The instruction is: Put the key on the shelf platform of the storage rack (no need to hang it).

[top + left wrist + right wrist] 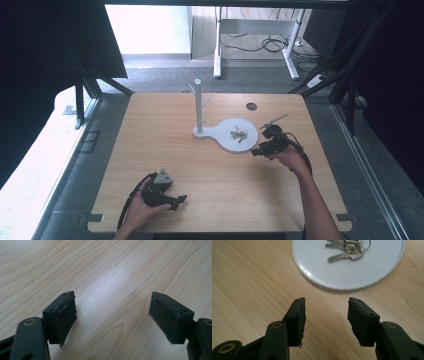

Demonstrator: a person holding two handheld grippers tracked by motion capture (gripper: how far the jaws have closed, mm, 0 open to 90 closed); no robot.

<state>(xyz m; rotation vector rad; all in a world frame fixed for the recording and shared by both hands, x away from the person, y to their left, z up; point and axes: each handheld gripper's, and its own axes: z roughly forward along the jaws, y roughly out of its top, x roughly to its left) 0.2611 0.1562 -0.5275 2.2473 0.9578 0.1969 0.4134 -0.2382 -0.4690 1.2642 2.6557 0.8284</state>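
On the white round tray (352, 272), keys (344, 250), blades pointing left in the right gripper view; right claw (326, 315) parted, empty.

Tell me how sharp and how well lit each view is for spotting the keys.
High view: soft and coarse, window glare at top left, keys a small blur on the white tray. Right gripper view: evenly lit, keys crisp but cut off at the top edge. Left gripper view: sharp wood grain on the table.
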